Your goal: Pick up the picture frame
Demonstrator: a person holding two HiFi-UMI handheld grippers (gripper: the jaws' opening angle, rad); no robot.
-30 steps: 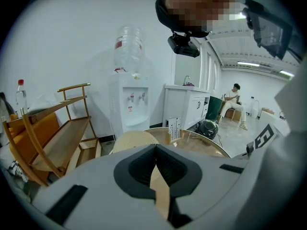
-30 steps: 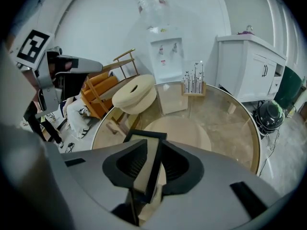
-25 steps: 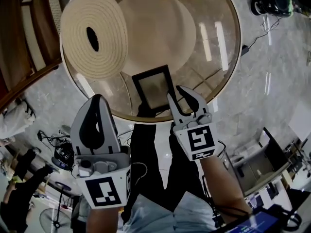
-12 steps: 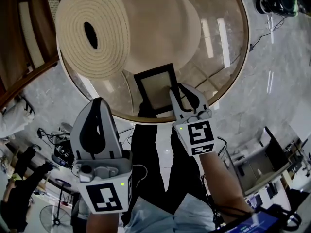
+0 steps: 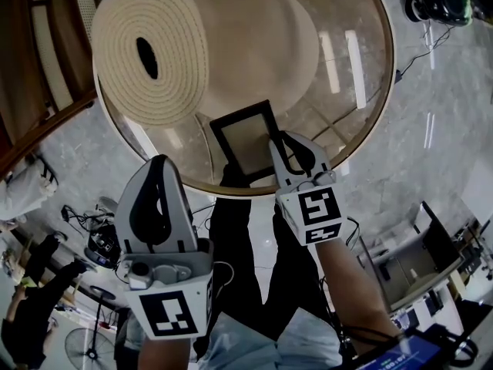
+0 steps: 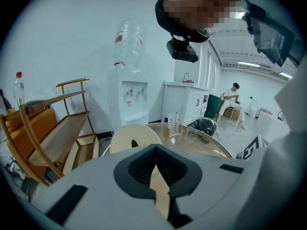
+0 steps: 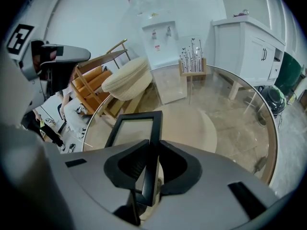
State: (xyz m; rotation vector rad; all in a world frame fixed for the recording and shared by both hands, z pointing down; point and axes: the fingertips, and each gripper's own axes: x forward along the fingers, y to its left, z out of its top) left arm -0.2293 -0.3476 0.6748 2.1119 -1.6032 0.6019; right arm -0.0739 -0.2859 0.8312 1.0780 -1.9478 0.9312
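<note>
The picture frame (image 5: 244, 139), black with a pale panel, is at the near edge of the round glass table (image 5: 387, 68). My right gripper (image 5: 288, 146) is shut on the frame's right edge. In the right gripper view the frame (image 7: 135, 127) stands tilted between the closed jaws of the right gripper (image 7: 152, 151), its far end over the glass. My left gripper (image 5: 156, 204) hangs shut and empty in front of the table, left of the frame. In the left gripper view the left gripper (image 6: 156, 152) has its jaws pressed together with nothing in them.
A cream rolled mat (image 5: 150, 51) lies on the table's far left. A stand of thin sticks (image 7: 192, 60) is at the far rim. A wooden bench (image 6: 50, 128) and a water dispenser (image 6: 128, 97) stand beyond. A black bag (image 5: 433, 2) lies on the floor.
My right gripper has crept forward along the frame's right edge and the frame has shifted slightly with it. The left gripper has barely moved.
</note>
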